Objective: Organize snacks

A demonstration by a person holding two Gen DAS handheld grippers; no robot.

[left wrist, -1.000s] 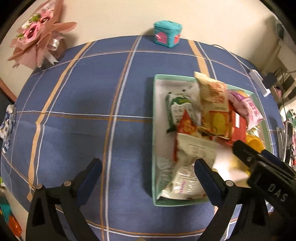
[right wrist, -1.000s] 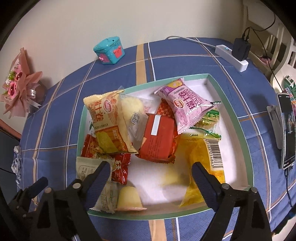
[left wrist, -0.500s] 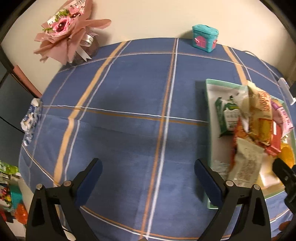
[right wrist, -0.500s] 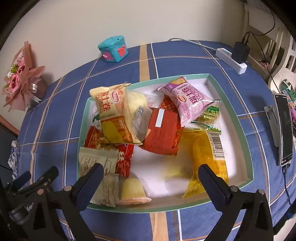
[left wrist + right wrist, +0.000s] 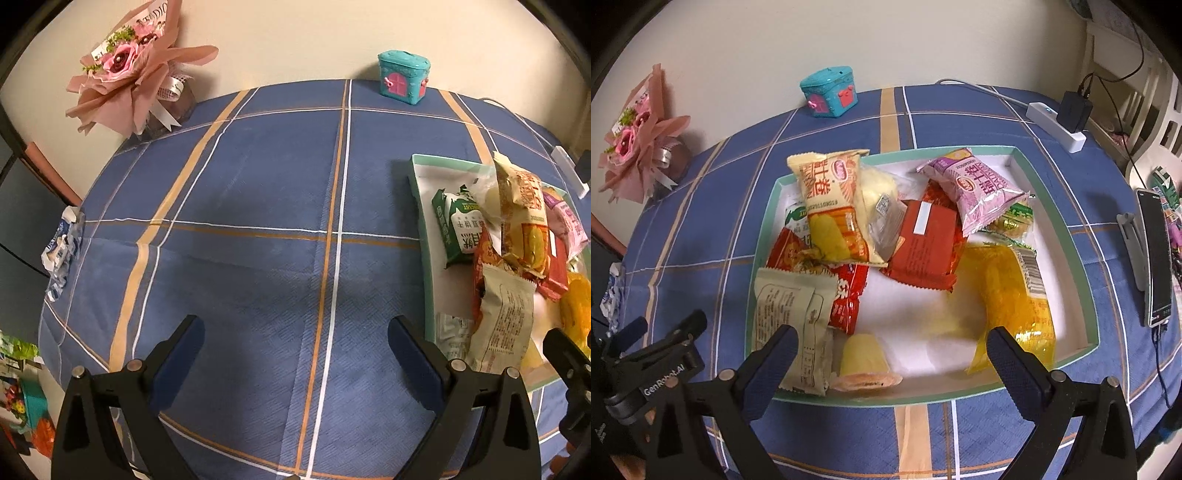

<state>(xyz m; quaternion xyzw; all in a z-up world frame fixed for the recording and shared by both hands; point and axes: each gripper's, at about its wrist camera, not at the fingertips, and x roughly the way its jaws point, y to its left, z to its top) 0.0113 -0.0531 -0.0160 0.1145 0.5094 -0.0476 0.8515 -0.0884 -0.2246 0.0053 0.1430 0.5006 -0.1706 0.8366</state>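
While both claws hung over the desk (image 5: 258,192) with its blue checked cloth, neither held anything: the left claw (image 5: 295,354) stood wide over bare cloth, just beside the tray's left rim, and the right claw (image 5: 892,354) stood wide above the near edge of the tray (image 5: 1086,295). The snacks lay heaped in that green-rimmed, white-floored tray, which sat toward the right side of the desk. A yellow egg-roll packet (image 5: 833,206) leaned across the pile near the tray's far left corner, with a red packet (image 5: 923,243) beside it and a pink packet (image 5: 979,188) toward the far right. A translucent yellow bag (image 5: 1012,295) lay along the right side, a beige packet (image 5: 792,317) rested in the near left corner, and a small jelly cup (image 5: 864,358) lay on its side against the near rim. A green packet (image 5: 458,225) lay flat by the tray's left wall. At the far edge of the desk stood a small teal tin (image 5: 829,92), and at the far left corner a pink bouquet (image 5: 129,77). A white power strip (image 5: 1056,125) lay at the far right corner, and a phone (image 5: 1154,258) stood propped near the right edge.
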